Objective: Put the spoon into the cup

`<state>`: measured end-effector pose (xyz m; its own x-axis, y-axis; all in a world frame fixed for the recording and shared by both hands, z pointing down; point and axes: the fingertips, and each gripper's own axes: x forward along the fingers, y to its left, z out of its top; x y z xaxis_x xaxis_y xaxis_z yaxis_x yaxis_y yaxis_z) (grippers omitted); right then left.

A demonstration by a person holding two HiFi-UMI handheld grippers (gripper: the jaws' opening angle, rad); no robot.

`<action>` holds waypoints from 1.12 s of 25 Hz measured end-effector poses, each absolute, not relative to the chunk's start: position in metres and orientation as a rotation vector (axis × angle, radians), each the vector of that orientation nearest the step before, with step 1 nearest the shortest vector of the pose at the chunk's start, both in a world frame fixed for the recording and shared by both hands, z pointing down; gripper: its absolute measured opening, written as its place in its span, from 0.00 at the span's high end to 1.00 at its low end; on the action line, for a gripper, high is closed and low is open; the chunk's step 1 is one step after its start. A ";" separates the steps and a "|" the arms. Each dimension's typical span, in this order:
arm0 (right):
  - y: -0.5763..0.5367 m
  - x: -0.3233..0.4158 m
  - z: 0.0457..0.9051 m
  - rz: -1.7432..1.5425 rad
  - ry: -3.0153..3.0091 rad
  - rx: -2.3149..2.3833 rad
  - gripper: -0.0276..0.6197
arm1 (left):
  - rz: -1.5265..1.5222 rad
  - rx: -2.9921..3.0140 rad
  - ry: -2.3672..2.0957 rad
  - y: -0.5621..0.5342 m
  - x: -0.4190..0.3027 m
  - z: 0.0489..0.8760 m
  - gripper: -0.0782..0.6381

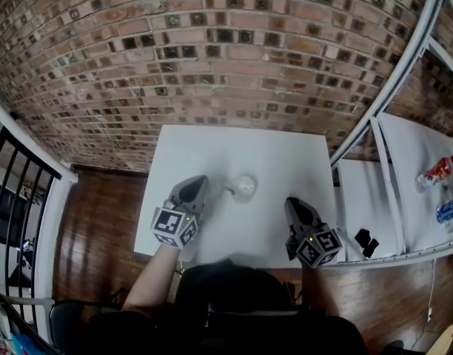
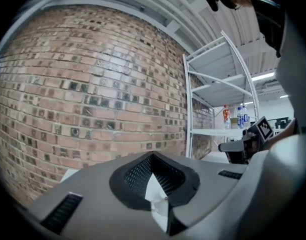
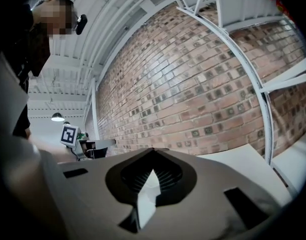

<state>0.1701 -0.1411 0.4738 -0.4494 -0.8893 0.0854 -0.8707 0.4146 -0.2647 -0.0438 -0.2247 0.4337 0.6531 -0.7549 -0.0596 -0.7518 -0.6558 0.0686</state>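
A white table (image 1: 212,146) is set against a brick wall (image 1: 212,50). The cup (image 1: 246,186) is seen ahead, between the left gripper (image 1: 199,180) and the right gripper (image 1: 292,201). The spoon (image 1: 229,190) appears to lean out of the cup toward the left one. Both pairs of jaws are pressed together, with nothing held.

The left gripper (image 2: 154,156) fills the lower part of the view, its jaws pressed together at the tips with nothing between them. A white shelf rack (image 2: 213,91) stands at the right. Left of the rack and behind it runs a brick wall (image 2: 93,84). Bottles (image 2: 241,116) stand on one rack shelf, and the right gripper (image 2: 223,147) shows in front of the rack, below them.
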 end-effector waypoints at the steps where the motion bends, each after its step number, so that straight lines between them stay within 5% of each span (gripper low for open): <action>1: -0.141 0.166 0.472 -0.412 2.593 -1.606 0.95 | -0.171 2.821 -1.312 -0.221 -0.050 0.426 0.88; 28: -0.136 0.129 0.488 -0.377 2.654 -1.693 0.95 | -0.161 2.737 -1.489 -0.175 -0.116 0.440 0.88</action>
<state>0.1288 -0.1358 0.4883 -0.4293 -0.8905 0.1510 -0.8973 0.4015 -0.1834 -0.1156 -0.1753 0.4399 0.5390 -0.8385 -0.0802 -0.8363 -0.5440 0.0680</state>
